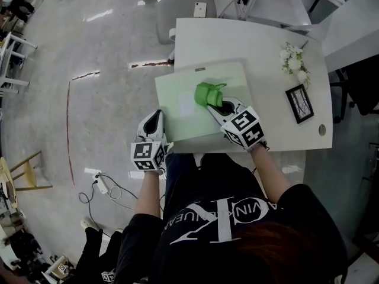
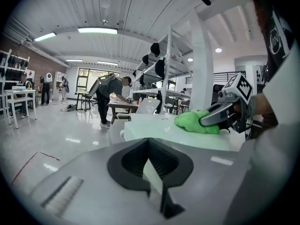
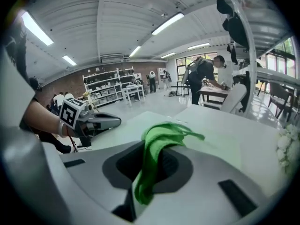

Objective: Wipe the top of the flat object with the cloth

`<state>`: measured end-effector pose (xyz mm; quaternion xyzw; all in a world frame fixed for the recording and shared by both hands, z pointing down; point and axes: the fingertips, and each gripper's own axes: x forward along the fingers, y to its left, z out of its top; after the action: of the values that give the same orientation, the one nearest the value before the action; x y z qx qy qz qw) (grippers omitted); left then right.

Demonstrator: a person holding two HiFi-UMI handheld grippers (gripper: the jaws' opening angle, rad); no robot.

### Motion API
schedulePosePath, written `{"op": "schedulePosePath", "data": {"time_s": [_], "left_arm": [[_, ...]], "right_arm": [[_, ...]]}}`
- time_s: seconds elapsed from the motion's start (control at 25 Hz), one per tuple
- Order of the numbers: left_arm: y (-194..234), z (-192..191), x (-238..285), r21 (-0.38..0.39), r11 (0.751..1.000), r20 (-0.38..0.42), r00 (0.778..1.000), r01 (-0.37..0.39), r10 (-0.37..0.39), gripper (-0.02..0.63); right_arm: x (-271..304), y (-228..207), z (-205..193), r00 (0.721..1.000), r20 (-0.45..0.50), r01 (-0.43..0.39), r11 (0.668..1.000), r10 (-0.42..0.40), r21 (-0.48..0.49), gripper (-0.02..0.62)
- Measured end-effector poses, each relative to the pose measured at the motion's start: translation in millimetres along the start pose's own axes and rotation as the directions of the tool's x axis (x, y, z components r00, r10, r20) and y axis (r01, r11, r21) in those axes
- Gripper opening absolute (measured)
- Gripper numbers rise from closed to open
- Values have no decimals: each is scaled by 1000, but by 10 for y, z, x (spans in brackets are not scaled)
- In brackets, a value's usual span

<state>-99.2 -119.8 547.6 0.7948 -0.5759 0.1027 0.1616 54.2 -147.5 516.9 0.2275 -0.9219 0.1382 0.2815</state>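
At the near edge of the table, the left gripper meets the left side of the flat board, at about 8 o'clock from the board's middle. Its jaws are drawn together on a pale sliver that I take to be the board's edge, so it looks to be steadying the board.

Just to its right, the right gripper points toward 11 o'clock. Its jaws are clamped on the green cloth. 1 tail of the cloth hangs down between them, and the bunched rest lies on the board, a little right of centre.

The board's long axis runs roughly from 9 to 3 o'clock. From the cloth, most of the bare surface lies toward 9 and 10 o'clock, with a narrower strip toward 12 and 2. The coming stroke is therefore probably a sweep leftward, and only the right gripper is placed for it.

Farther off, at 2 o'clock, white flowers and a small framed picture stand well apart from the board.

The head view gives the layout but not the 2 grips. Each gripper view shows its own pinch. The left gripper view also shows the cloth bunch resting on the board's top.
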Motion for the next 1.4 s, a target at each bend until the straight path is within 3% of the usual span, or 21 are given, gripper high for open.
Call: {"op": "schedulePosePath", "data": {"time_s": [0.6,0.88,1.04,1.16,1.4], "left_arm": [[6,39,35,-33,997,20,998,-66,67,11],[-8,40,22,-60,997,14,999,-40,40,11],[1,47,-73,-70,997,25,999,-33,35,11],[36,14,-200,-75,997,16,999,-33,34,11],[110,-5,-404,-83,996,17,999,-30,32,11]], "right_arm": [[-713,-728,-411,985,2,171,981,-172,86,35],[-926,-953,-566,959,-20,284,950,-284,126,35],[-963,-934,-423,936,6,349,932,-351,96,35],[-889,-714,-184,944,74,317,945,-323,79,35],[-449,3,159,980,132,141,988,-149,67,35]]}}
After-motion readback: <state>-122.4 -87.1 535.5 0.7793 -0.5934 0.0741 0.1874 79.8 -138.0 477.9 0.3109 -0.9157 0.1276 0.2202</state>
